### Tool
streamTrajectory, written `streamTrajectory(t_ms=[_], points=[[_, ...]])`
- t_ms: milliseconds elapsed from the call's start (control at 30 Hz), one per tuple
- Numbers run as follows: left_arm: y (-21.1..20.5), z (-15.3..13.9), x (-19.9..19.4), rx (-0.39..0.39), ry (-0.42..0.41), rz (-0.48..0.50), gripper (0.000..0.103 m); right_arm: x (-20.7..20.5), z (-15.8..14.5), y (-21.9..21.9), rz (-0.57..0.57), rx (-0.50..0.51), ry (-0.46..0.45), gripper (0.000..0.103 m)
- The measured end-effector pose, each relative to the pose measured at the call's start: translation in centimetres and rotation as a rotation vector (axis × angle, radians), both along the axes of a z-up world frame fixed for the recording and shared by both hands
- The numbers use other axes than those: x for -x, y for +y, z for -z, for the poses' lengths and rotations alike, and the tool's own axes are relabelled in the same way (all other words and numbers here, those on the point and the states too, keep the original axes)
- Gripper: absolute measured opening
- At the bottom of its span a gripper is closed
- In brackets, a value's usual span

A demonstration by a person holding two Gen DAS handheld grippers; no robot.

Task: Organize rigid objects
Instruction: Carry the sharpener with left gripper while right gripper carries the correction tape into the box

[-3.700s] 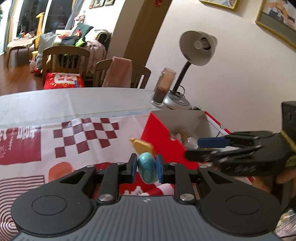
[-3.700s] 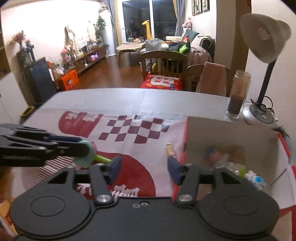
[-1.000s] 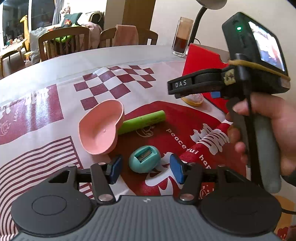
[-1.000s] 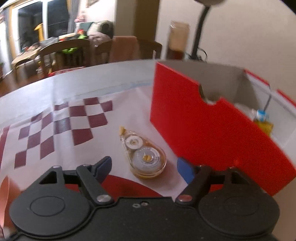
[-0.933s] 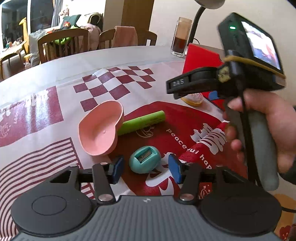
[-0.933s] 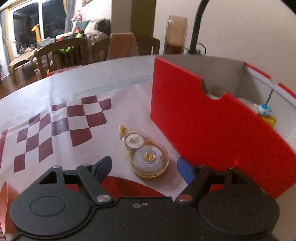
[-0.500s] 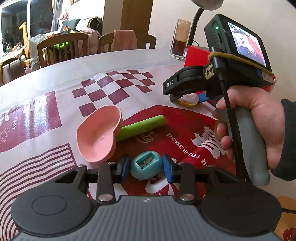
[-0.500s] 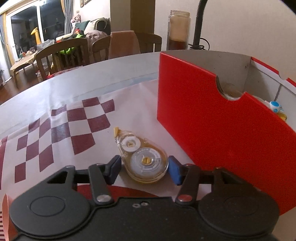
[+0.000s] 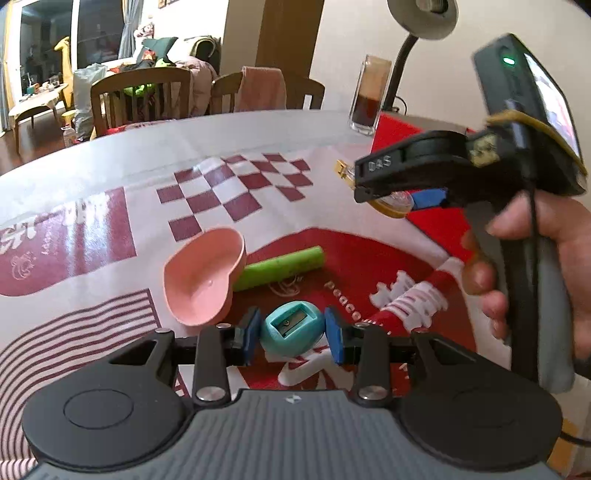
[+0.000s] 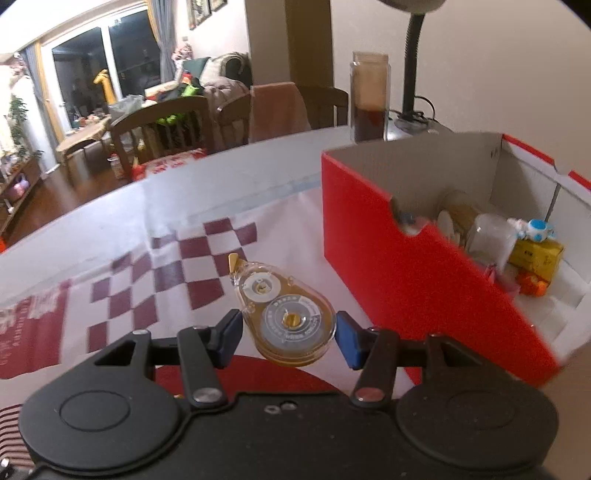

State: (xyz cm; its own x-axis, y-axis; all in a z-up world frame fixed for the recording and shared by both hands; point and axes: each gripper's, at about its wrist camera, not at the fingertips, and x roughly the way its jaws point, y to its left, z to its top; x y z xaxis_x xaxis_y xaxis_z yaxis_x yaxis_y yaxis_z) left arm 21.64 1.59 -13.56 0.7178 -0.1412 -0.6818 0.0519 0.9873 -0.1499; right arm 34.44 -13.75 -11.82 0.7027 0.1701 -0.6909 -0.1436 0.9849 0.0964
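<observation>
The left tool (image 9: 290, 334) is seen closed to a narrow gap around a teal sharpener (image 9: 291, 328); both blue pads (image 9: 334, 341) are pressed against its sides, and the sharpener is seen low over the red print of the cloth (image 9: 110, 229) that covers the tabletop. Whether it is lifted clear of the cloth cannot be told.

The right tool (image 10: 290, 336) is closed on a clear, amber tape dispenser (image 10: 282, 314), gripped by its wide round end with the narrow tip pointing away. In the left wrist view the dispenser (image 9: 393, 203) is seen held off the cloth, just beside the red wall of the box (image 9: 391, 129). The right tool's handle is wrapped by a hand (image 9: 535, 266).

A pink scoop (image 9: 203, 273) is laid on the cloth just beyond the left tool, its bowl upward, and a green stick (image 9: 280, 267) is found touching its right side.

An open red box (image 10: 424, 266) is set near the tabletop's right edge. Inside it are seen a clear jar (image 10: 489, 236), a yellow carton (image 10: 535, 258) with a small white and blue figure (image 10: 535, 229) at its top, an orange piece (image 10: 532, 286) and other items too blurred to name.

A glass (image 10: 369, 99) with dark contents and a lamp (image 9: 421, 22) are placed behind the box at the far edge.
</observation>
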Motion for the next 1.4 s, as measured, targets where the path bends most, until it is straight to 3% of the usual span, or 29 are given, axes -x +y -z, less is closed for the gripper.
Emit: streamTrajectory(t_ms=[400,767,1033,1400], points=[[-2.9,-7.2,-0.8,0.02,-0.095,-0.03,0.036,1.8,-8.0,-5.1,-0.13,-0.083,-0.086,0.053],[-9.4,-11.7,-4.5,0.024,-0.164,0.006,0.036,-1.8,-11.7,-12.8,-0.14,-0.081,-0.115,0.053],[-14.9,-12.1,-8.4,0.011,-0.146,0.056,0.036,-6.2,-11.6,-19.3,-0.083,-0.077,-0.114,0.054],[-21.9,-9.5,-14.0,-0.032,-0.028,0.13,0.036,-10.8,-7.3,-24.4,-0.032,-0.046,-0.008,0.054]])
